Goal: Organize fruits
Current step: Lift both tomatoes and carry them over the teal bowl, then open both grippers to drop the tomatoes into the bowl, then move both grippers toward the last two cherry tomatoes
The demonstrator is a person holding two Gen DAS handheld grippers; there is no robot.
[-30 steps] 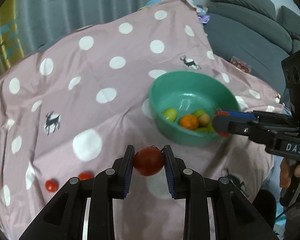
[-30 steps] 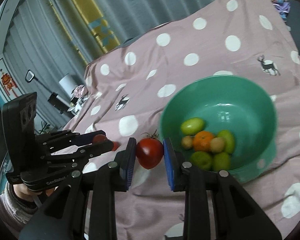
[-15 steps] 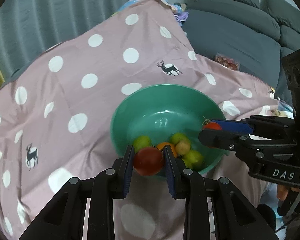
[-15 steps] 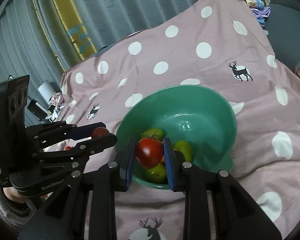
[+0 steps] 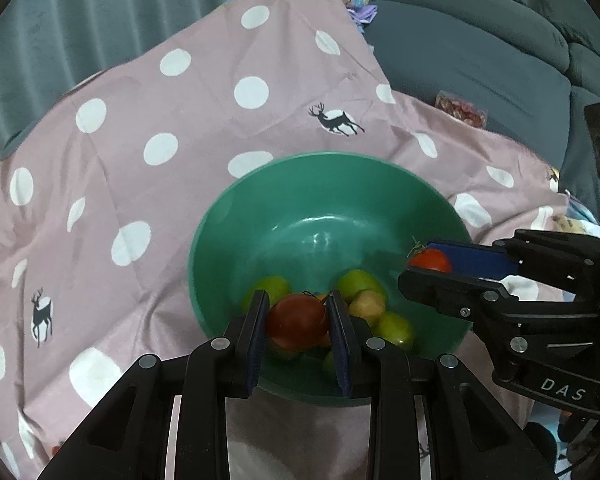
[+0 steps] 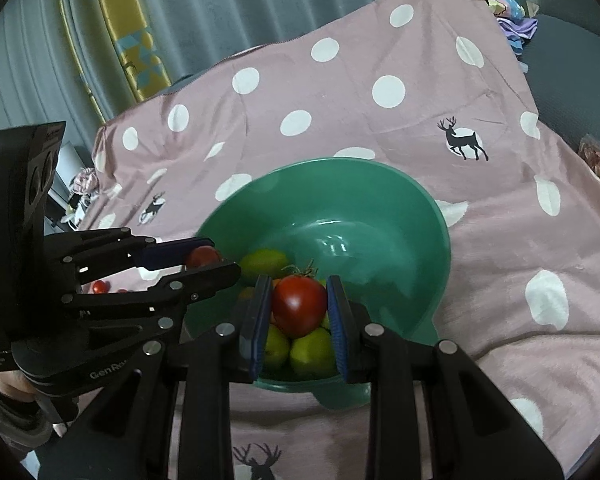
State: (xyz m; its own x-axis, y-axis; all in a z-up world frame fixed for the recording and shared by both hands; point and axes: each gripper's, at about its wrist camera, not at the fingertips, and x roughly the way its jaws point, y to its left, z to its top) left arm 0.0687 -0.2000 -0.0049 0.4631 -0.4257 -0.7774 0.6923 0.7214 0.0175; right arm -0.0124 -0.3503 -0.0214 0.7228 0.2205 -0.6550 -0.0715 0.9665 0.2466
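Over the round green plastic bowl (image 5: 300, 200), each gripper clamps a ripe red tomato: the left gripper (image 5: 299, 322) holds its tomato (image 5: 296, 322) just above the green and yellowish fruits (image 5: 360, 286) piled inside, and the right gripper (image 6: 299, 312) pinches a second tomato (image 6: 299, 306) over the near rim. Both tomatoes look ready for delivery, so the next move likely calls for lowering them and easing the jaws apart (gently, since the pile could roll). A second ago both grippers hung short of the bowl, over the pink polka-dot cloth (image 5: 160, 120); small red fruits (image 6: 100, 286) lie outside on it.
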